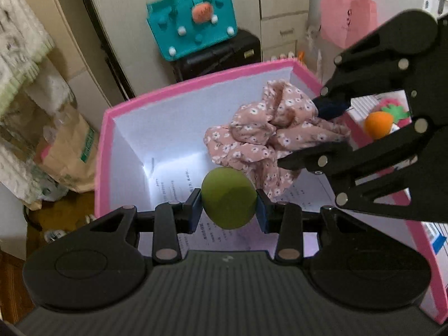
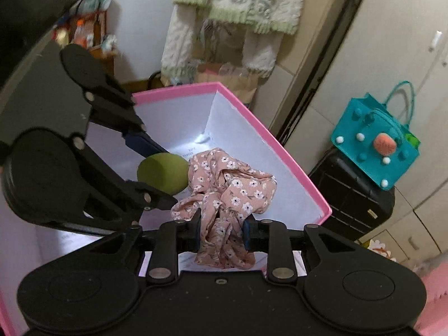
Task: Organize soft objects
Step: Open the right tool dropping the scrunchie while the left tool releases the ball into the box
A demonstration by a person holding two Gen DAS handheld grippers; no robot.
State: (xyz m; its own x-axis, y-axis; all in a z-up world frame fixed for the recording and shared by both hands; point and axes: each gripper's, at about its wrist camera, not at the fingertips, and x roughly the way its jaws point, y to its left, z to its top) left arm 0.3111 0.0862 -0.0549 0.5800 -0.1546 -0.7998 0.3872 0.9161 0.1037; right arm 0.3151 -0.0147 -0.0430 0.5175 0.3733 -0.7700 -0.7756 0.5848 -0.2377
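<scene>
My left gripper [image 1: 229, 208] is shut on a green egg-shaped sponge [image 1: 229, 198] and holds it over the open pink box [image 1: 173, 86]. The sponge also shows in the right wrist view [image 2: 163, 173]. My right gripper [image 2: 221, 232] is shut on a pink floral scrunchie [image 2: 226, 190] and holds it inside the box's opening, beside the sponge. In the left wrist view the right gripper [image 1: 313, 137] comes in from the right with the scrunchie [image 1: 268, 137] bunched at its fingertips. The box has white inner walls and printed paper on its floor.
An orange carrot plush [image 1: 378, 124] lies right of the box. A teal felt bag [image 1: 196, 22] sits on a black case [image 1: 221, 56] behind. A pink paper bag [image 1: 347, 19] hangs at the back right. A brown paper bag [image 1: 72, 151] and hanging knitwear [image 2: 232, 8] are left.
</scene>
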